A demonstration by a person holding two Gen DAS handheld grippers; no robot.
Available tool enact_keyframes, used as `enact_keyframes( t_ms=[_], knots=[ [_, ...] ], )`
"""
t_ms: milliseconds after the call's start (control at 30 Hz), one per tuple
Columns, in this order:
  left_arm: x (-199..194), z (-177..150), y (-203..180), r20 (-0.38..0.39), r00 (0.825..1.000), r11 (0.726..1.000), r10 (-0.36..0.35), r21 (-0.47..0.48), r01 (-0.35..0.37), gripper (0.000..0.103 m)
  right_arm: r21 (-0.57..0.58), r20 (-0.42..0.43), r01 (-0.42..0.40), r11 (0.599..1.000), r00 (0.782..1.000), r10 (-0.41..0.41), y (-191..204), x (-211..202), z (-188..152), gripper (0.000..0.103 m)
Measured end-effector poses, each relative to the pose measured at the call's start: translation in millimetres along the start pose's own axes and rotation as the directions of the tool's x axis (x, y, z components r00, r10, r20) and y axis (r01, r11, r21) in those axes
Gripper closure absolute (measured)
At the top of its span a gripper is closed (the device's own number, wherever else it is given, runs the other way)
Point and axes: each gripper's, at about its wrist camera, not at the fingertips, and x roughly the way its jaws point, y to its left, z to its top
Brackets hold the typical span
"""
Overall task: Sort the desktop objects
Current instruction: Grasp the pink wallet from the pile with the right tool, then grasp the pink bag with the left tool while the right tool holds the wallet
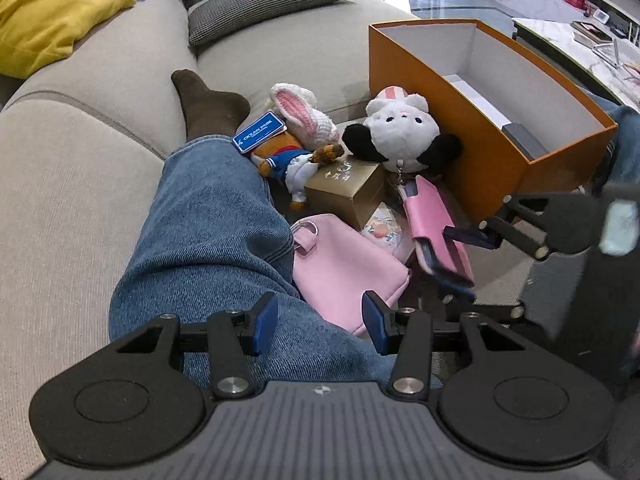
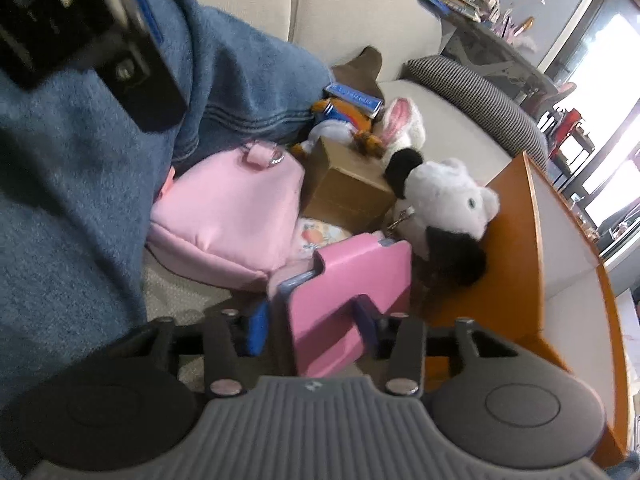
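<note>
Objects lie in a pile on the sofa beside an orange box [image 1: 480, 152]. My right gripper [image 2: 312, 320] is around a flat pink case [image 2: 344, 292] with a blue edge, its fingers on both sides of it; the case also shows in the left wrist view [image 1: 432, 220], with the right gripper [image 1: 460, 256] on it. My left gripper [image 1: 320, 320] is open and empty, above a pink pouch [image 1: 344, 272] and the person's jeans leg. A white and black plush [image 1: 400, 128], a gold box [image 1: 344, 188], a bunny plush [image 1: 304, 112] and a sailor doll [image 1: 288, 160] lie behind.
The orange box [image 2: 532, 240] is open, white inside, with a dark item [image 1: 524, 140] at its near end. A blue Ocean Park tag [image 1: 260, 132] lies by the person's socked foot [image 1: 208, 104]. A grey cushion [image 1: 264, 0] and yellow pillow [image 1: 52, 8] sit on the sofa.
</note>
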Motion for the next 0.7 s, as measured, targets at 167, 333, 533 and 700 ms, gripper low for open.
enact_keyframes(
  t_ms=[167,333,533,700],
  knots=[
    [4,2,-10,-0.005,1.000,0.997,-0.022,0.075,0.023,0.049,0.060,0.018,-0.047,0.997,0.999,0.046,-23,-28,5,0.081],
    [16,7,-30,-0.013,0.999,0.981,-0.036,0.190,0.037,0.047,0.230,-0.017,-0.185,0.955,0.981,0.194,-71,-60,9,0.087],
    [41,11,-56,-0.059,0.998,0.952,-0.037,0.300,0.054,0.041,0.428,-0.115,-0.274,0.861,0.929,0.352,-108,-72,-11,0.087],
    [71,12,-71,-0.123,0.992,0.940,-0.005,0.339,0.047,0.040,0.498,-0.166,-0.248,0.831,0.913,0.372,-123,-68,-28,0.087]
  ],
)
